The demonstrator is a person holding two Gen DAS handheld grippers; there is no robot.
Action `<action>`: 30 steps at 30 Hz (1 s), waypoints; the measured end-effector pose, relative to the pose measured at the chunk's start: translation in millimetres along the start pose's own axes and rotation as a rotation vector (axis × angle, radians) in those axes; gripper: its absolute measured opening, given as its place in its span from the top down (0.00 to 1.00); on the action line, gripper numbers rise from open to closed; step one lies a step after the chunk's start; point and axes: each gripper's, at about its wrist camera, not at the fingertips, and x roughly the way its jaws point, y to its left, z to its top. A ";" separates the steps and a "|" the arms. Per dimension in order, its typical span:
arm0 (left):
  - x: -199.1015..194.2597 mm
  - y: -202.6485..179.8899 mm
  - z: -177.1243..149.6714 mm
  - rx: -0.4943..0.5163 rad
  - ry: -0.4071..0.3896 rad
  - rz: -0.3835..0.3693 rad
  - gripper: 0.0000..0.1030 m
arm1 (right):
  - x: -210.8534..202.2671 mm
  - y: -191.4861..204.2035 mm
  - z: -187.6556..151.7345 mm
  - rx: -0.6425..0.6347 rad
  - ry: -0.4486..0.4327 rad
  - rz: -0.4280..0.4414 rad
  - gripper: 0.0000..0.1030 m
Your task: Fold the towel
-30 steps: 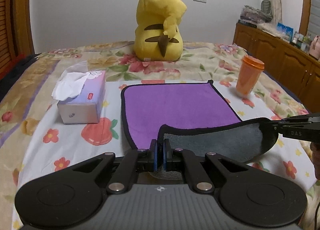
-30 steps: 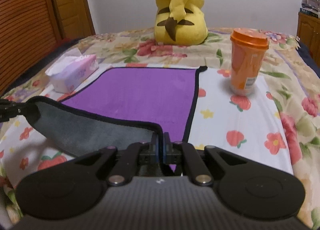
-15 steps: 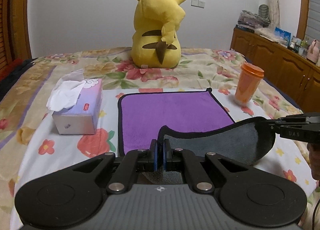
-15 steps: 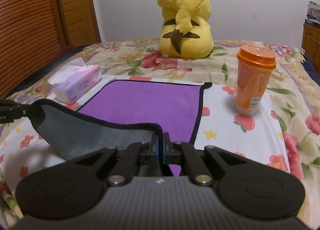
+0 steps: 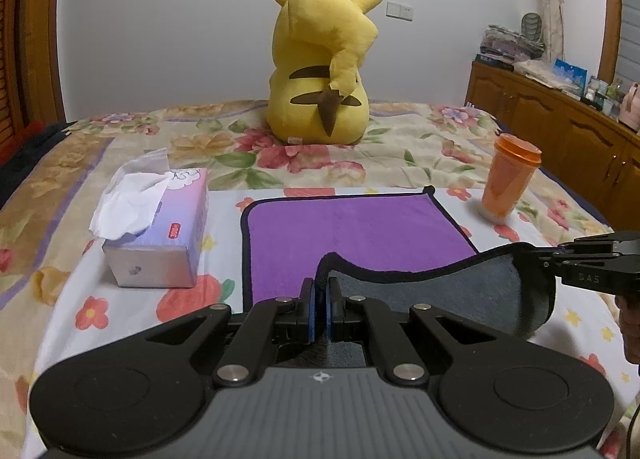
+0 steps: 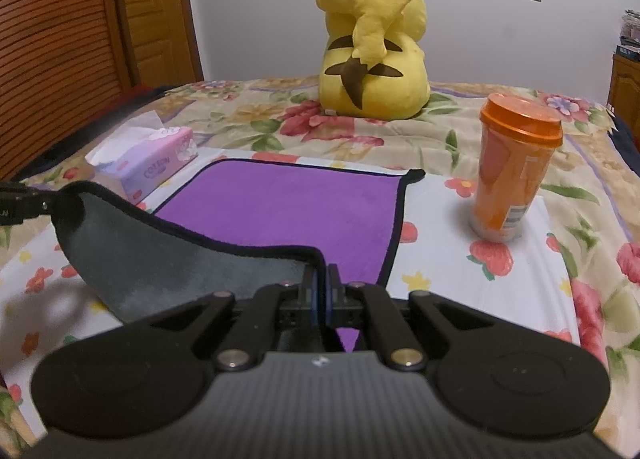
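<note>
A purple towel (image 5: 352, 227) with a black hem and grey underside lies on the flowered bed; it also shows in the right wrist view (image 6: 296, 203). Its near edge is lifted off the bed and hangs between the grippers, grey side (image 5: 460, 291) showing. My left gripper (image 5: 319, 299) is shut on the towel's near left corner. My right gripper (image 6: 320, 291) is shut on the near right corner; it appears at the right edge of the left wrist view (image 5: 560, 255). The far half of the towel lies flat.
A tissue box (image 5: 160, 235) stands left of the towel. An orange lidded cup (image 5: 508, 179) stands to the right. A yellow plush toy (image 5: 320, 67) sits behind the towel. A wooden cabinet (image 5: 560, 131) lines the right wall; wooden doors (image 6: 80, 39) are at the left.
Both grippers have risen with the towel's near edge and drawn back slightly, so more of the bed and room shows. Both stay shut on their corners.
</note>
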 end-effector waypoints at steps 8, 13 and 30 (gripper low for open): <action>18.1 1.8 3.8 0.027 0.016 0.007 0.92 | 8.0 -2.2 2.0 0.002 -0.001 -0.002 0.96; 26.9 0.4 5.3 0.032 0.022 -0.008 0.93 | 15.6 -4.9 4.4 0.013 0.005 0.015 0.96; 31.5 4.8 32.2 0.038 -0.027 -0.025 0.93 | 21.8 -6.4 25.7 -0.029 -0.084 0.006 0.96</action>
